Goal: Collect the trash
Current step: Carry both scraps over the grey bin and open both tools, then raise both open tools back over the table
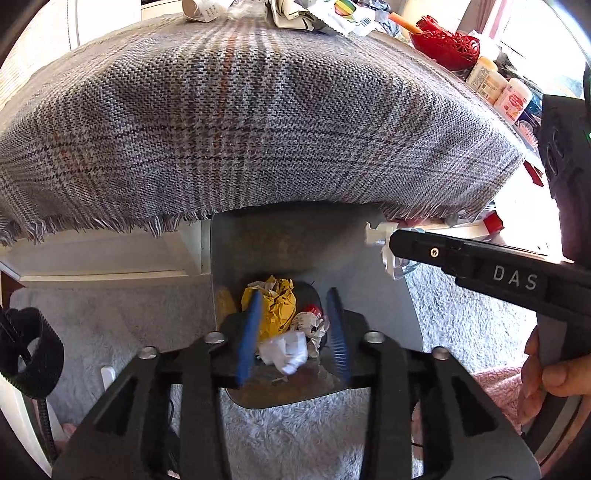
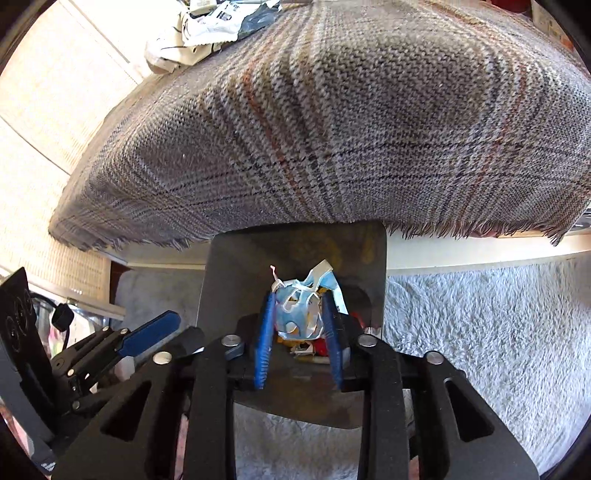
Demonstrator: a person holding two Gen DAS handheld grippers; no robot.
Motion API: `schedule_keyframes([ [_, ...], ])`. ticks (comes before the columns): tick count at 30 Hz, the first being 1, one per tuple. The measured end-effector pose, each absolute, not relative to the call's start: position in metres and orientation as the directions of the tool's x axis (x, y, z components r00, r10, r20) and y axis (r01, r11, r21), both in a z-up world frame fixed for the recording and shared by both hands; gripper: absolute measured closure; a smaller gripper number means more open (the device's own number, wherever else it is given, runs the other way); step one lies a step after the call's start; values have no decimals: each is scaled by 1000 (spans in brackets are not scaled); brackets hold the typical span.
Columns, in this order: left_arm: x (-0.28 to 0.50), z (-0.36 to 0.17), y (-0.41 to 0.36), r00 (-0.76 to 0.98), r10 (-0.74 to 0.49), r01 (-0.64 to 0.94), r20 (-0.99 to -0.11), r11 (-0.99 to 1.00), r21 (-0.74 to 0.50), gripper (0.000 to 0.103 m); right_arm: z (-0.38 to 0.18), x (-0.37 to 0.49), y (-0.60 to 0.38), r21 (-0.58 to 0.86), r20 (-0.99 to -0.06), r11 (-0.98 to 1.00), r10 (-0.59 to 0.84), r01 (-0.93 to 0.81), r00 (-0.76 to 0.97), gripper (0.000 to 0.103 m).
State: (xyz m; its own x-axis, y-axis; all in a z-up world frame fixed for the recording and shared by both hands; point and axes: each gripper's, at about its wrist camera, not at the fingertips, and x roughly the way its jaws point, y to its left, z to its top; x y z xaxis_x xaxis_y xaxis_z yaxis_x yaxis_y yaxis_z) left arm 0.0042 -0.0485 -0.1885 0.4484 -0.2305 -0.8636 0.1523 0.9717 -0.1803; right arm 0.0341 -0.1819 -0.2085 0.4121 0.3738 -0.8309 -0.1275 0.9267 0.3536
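The right claw (image 2: 300,332) grips a crumpled blue face mask (image 2: 299,314), its white ear loops hanging loose, directly above the grey bin (image 2: 218,280) that stands on the shaggy rug (image 2: 480,332). To finish the drop cleanly, the claw should release only while the mask hangs well inside the rim, since a loop could snag on a blue pad.

The left claw (image 1: 295,332) hangs released and empty over the same bin. Below it, that view shows a yellow paper wad (image 1: 279,306) and white crumpled paper (image 1: 286,350), barely visible from the right wrist.

Farther off, the plaid cloth (image 1: 258,122) drapes the bench; beyond it lie more wrappers (image 1: 332,14) and what seems a red basket (image 1: 447,46).
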Motion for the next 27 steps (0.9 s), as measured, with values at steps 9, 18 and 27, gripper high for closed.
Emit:
schedule_keyframes([
  [9, -1, -173, -44, 495, -208, 151, -844, 977, -152, 15, -195, 35, -194, 342, -814, 936, 340, -86, 471, 8],
  [18, 0, -158, -33, 505, -231, 119, -831, 973, -198, 8, -169, 34, -200, 403, -774, 909, 401, -107, 490, 3],
  [27, 16, -103, 1, 569, -179, 68, -803, 983, -171, 8, -113, 50, -213, 380, -736, 916, 383, -129, 558, 3],
])
